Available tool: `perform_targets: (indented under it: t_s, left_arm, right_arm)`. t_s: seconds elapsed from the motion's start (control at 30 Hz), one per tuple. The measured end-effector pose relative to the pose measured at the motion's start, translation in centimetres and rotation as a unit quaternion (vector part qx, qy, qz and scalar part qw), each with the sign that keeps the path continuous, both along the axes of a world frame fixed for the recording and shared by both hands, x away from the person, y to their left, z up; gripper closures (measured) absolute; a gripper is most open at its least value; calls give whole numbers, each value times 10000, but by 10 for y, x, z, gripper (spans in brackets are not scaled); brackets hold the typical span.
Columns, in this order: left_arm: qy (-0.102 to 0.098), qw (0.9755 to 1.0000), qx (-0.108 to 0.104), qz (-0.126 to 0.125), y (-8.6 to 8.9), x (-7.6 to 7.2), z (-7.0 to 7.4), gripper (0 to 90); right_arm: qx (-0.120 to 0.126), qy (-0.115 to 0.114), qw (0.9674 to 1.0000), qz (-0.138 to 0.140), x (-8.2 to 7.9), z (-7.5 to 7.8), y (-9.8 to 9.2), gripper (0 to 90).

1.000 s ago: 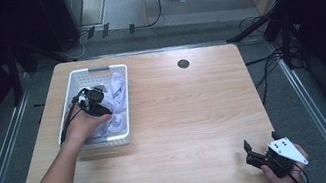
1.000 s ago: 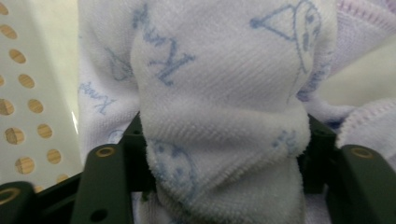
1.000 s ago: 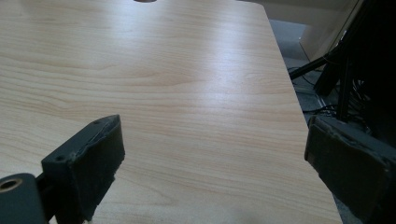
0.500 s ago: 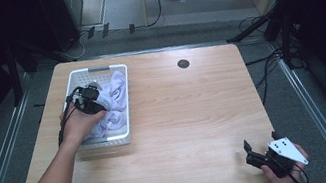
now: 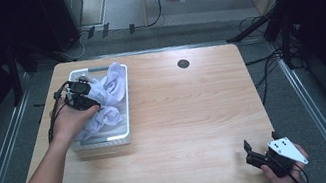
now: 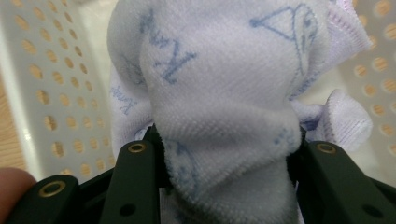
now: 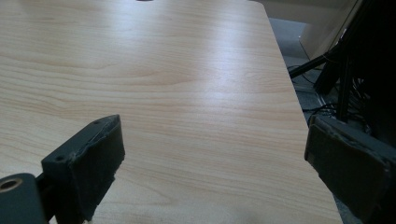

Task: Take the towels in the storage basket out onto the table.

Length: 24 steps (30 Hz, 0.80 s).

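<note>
Gripping a bunch of pale printed cloth (image 5: 110,86) over the white basket (image 5: 126,109) with the left gripper (image 5: 81,93), jaws clamping the fabric, forearm reaching in from the bottom left. Resting the right gripper (image 5: 256,155) at the near right corner of the wooden surface (image 5: 191,117), well apart from the basket.

surface: wooden table (image 5: 181,118) | on it: white perforated basket (image 5: 126,123), far-left | black round grommet (image 5: 183,63), far edge
</note>
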<state>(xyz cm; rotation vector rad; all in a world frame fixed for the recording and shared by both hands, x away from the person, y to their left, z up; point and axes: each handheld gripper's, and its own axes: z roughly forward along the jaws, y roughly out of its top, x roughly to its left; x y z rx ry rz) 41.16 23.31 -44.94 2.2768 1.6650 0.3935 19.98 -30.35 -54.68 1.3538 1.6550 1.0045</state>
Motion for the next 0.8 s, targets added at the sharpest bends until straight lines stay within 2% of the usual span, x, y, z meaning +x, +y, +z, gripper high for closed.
perform_targets:
  t_s: [0.03, 0.23, 0.43, 0.5, 0.8]
  left_arm:
    - [0, 10000, 0, 0, 0, 0, 0, 561]
    - [-109, 9999, 20, -5, 4, -5, 21, 560]
    - [-167, 9998, 84, -45, 4, -7, 33, 558]
    - [-239, 9996, 105, -58, 3, -8, 40, 558]
    - [-332, 9993, 136, -146, -7, -9, 56, 554]
  right_arm:
    - [0, 0, 10000, 0, 0, 0, 0, 49]
    - [5, -3, 10000, 5, 0, 0, 0, 49]
    - [2, -3, 10000, 4, 0, 0, 0, 49]
    - [4, -3, 10000, 4, 0, 0, 0, 50]
    - [-3, 4, 10000, 3, 0, 0, 0, 49]
